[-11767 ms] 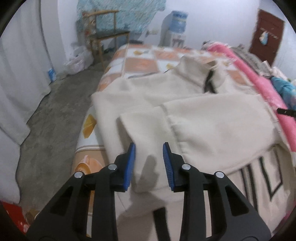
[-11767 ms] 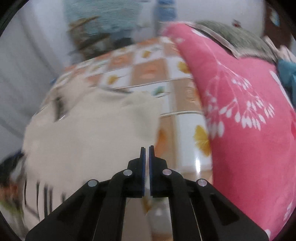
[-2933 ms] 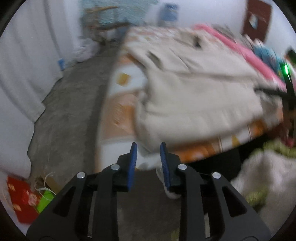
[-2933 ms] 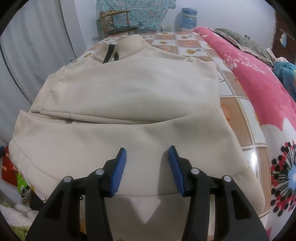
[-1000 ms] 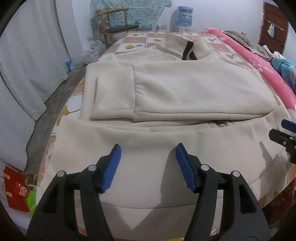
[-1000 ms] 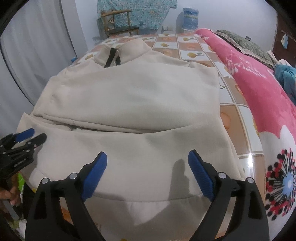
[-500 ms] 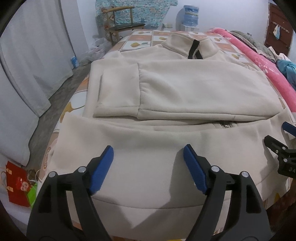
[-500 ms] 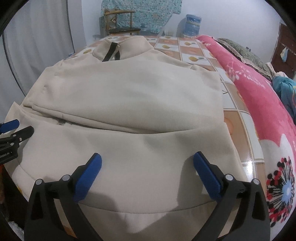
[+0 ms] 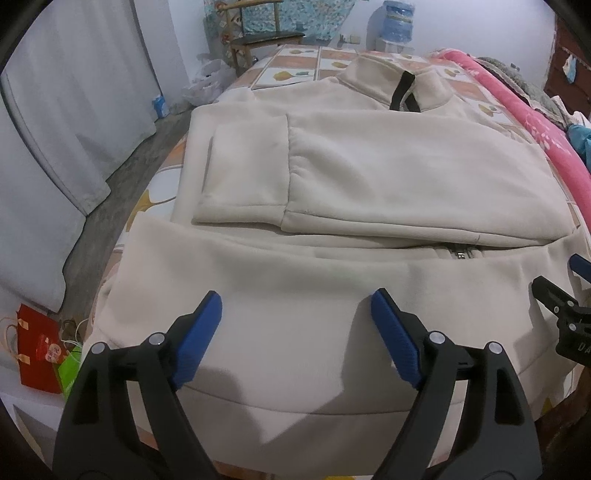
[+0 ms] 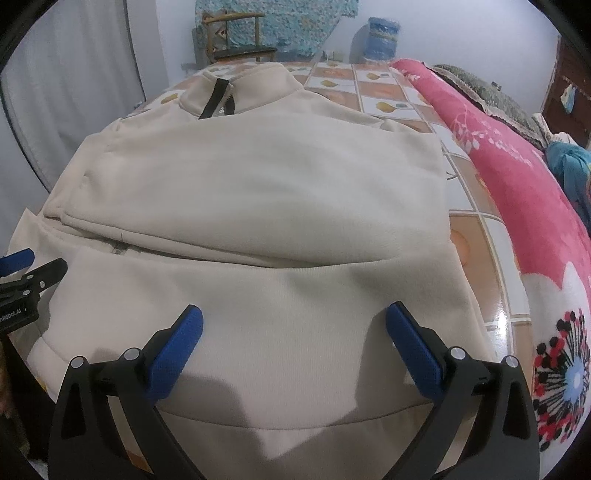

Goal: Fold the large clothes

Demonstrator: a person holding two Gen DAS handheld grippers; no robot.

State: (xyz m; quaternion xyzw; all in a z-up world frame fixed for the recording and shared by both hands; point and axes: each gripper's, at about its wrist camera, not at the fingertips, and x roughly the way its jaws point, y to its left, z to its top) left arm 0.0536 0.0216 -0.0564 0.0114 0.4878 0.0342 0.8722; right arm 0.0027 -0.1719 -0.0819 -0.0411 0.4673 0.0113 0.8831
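Nearest the left wrist camera, the left gripper (image 9: pixel 295 314) with black arms and blue pads has its jaws spread wide and empty above the lower hem area of the cream fleece zip-up jacket (image 9: pixel 332 229); the right gripper (image 10: pixel 293 328) hangs the same way over the hem's other side, jaws wide apart and gripping nothing. Each gripper shows at the edge of the other's view. The jacket lies flat on a bed covered by a glossy sheet printed with orange and white squares (image 10: pixel 476 221), hem toward the cameras, collar with its black zip tape at the far end, both sleeves folded across the chest. Along the bed's right side runs a pink blanket with white and red-black flower prints (image 10: pixel 524 206). To the left, a bare grey concrete floor (image 9: pixel 122 177) runs beside the bed, with a red paper bag (image 9: pixel 37 347) and something green by the near corner, and pale grey curtains (image 9: pixel 74 92) hanging along that side. Further back stand a wooden chair with a dark seat (image 9: pixel 266 33), a blue water-dispenser bottle (image 9: pixel 399 20) against the white wall, and a dark brown door (image 10: pixel 569 74) at far right.
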